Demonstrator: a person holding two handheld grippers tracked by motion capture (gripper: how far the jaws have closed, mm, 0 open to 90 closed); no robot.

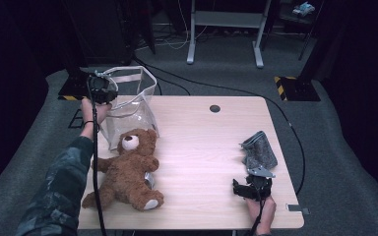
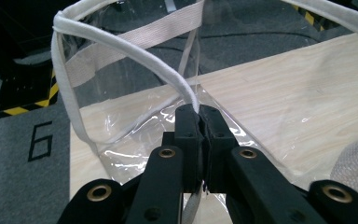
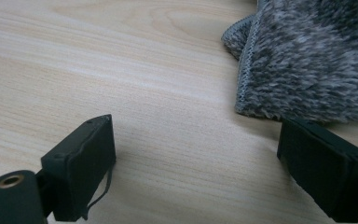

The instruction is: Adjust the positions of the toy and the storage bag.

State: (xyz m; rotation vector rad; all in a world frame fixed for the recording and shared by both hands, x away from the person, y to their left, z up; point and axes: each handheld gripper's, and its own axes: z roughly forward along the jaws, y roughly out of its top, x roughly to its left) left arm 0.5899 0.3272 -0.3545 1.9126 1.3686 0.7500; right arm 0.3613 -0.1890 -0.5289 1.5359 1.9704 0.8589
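A: We have the left gripper (image 2: 199, 112) with its jaws pressed together on the white piped rim of the clear plastic bag (image 1: 130, 105), which stands at the far left corner of the worktop (image 1: 202, 142). The teddy bear (image 1: 128, 169) lies on its back just in front of the bag, touching it.

B: The right gripper (image 3: 196, 154) rests low at the near right edge, jaws spread with nothing between them, just beside the grey fleece cloth (image 3: 307, 56).

A: Risk 1: we judge the piping could slip out of the pinch if we pull hard, because the hold sits only at the jaw tips. Risk 2: the bag is light and could tip or collapse.

B: The left gripper view shows the pinch itself; the high view shows the bear and both hands.
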